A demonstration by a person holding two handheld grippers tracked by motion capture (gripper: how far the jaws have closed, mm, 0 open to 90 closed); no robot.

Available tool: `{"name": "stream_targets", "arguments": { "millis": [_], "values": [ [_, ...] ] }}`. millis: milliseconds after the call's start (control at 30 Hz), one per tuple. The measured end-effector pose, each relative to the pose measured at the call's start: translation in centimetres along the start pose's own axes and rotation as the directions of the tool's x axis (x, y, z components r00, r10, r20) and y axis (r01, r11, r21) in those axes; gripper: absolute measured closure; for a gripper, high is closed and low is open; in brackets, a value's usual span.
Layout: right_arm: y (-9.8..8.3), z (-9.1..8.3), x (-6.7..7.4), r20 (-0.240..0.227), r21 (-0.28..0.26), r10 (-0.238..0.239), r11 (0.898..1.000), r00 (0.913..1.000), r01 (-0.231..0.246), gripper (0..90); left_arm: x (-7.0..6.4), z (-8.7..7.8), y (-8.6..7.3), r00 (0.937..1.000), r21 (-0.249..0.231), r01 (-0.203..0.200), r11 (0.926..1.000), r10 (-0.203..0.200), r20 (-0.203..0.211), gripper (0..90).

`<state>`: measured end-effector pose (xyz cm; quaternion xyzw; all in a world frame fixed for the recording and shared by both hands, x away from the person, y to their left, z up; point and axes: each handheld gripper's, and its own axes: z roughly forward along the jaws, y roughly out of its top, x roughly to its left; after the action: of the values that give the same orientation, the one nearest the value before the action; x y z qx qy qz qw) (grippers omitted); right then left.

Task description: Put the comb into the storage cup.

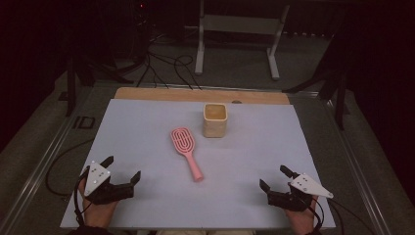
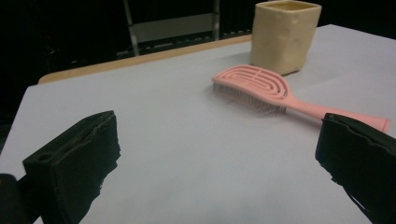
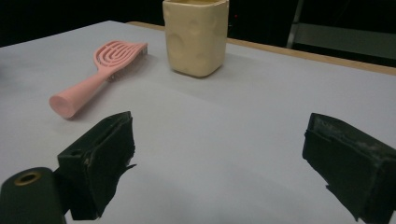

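Hairbrush (image 1: 185,151) lies flat mid-table, just beside the cream cup (image 1: 215,120), both grippers well apart from it with jaws wide and empty.

Its long axis runs diagonally: the pink slotted head points away toward the cup, the handle end toward the person and slightly right. The left gripper view shows the bristles facing down on the white table (image 1: 147,127); the high view shows the left gripper (image 1: 120,172) and right gripper (image 1: 275,177) low at the near corners, angled inward.

Dim, dark surroundings, soft shadows, slight blur
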<state>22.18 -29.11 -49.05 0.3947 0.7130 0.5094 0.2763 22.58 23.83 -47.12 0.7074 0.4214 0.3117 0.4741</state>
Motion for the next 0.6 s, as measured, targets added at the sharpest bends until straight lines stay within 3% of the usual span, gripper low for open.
{"name": "stream_targets", "arguments": {
  "millis": [33,400,433,600],
  "values": [
    [0.0,0.0,0.2,-0.003,0.003,-0.007,1.000,1.0000,0.007,8.8,-0.5,0.5,0.6,0.9996,0.007,-0.026,0.9996,0.026,0.013,0.2],
    [-0.1,0.1,0.1,-0.003,0.002,0.003,1.000,1.0000,-0.003,8.9,-1.3,1.7,2.5,0.9980,-0.006,-0.042,0.9991,0.042,0.046,0.2],
    [-0.1,0.3,0.2,-0.007,0.000,0.003,1.000,1.0000,-0.003,8.8,-1.7,2.0,3.2,0.9967,-0.011,-0.060,0.9981,0.061,0.053,0.2],
    [-0.1,0.3,0.2,-0.006,0.001,0.002,1.000,1.0000,-0.002,8.8,-2.1,2.3,3.9,0.9954,-0.018,-0.071,0.9973,0.072,0.063,0.2]
  ]
}}
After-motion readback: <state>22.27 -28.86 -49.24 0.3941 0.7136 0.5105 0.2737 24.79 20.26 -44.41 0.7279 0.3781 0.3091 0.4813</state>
